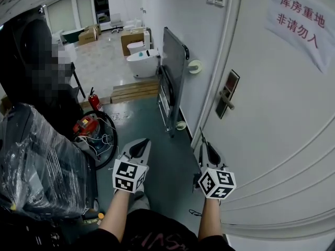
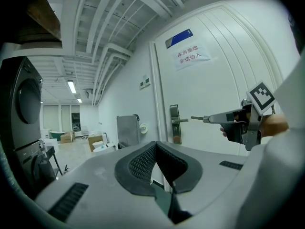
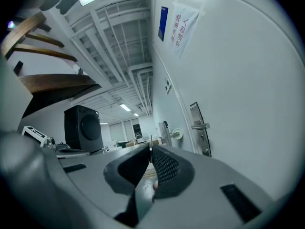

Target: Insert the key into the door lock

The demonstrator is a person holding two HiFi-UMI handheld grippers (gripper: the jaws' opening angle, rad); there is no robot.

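The white door [image 1: 272, 119] fills the right of the head view, with a dark lock plate and lever handle [image 1: 226, 94] at its left edge. My right gripper [image 1: 204, 146] is shut on a thin metal key [image 1: 201, 136], well short of the lock. In the left gripper view the key [image 2: 197, 119] points at the lock plate [image 2: 175, 123] with a gap between them. The right gripper view shows the key blade [image 3: 150, 146] edge-on between the shut pads, with the lock plate [image 3: 200, 128] ahead to the right. My left gripper [image 1: 142, 143] hangs shut with nothing in it.
A grey panel trolley [image 1: 173, 72] leans on the wall left of the door. A person in dark clothes [image 1: 31, 61] stands at the far left beside a plastic-wrapped machine [image 1: 36, 161]. A fire extinguisher [image 1: 94, 101], wooden pallets [image 1: 134, 91] and a paper sign [image 1: 299, 18] are in sight.
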